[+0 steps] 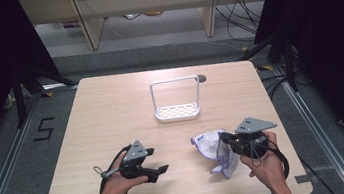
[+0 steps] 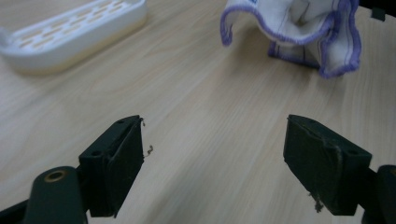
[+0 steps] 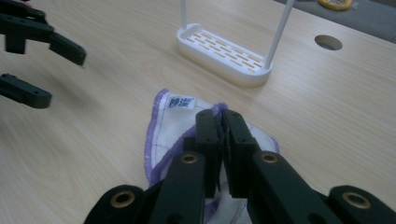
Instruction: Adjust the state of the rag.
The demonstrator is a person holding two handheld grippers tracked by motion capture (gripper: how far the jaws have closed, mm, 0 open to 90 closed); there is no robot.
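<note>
Cloth: white, purple-edged, with a small printed label; lay crumpled on the near right part of the table, one portion raised off the wood. In the right gripper view its labelled corner spread flat just ahead of the jaws.

Right gripper: jaws pressed together with a fold of cloth caught between them, as far as the right gripper view showed; the pinch sat on the bunched middle rather than on an edge.

Left gripper: jaws wide apart and holding nothing; hovered near the front left of the table, well apart from the cloth. In its own view the cloth hung ahead and to the right, its edge lifted off the wood.

Rack: white, slotted base with a tall hoop handle; stood upright mid-table, beyond both grippers, nothing draped on it.

Progress, judged: early. Grasp by one gripper appeared made and the cloth partly lifted. Second grasp not yet made; cloth not yet spread, folded or hung. Whether the rack was the destination could not be told; the cloth was well apart from it.
</note>
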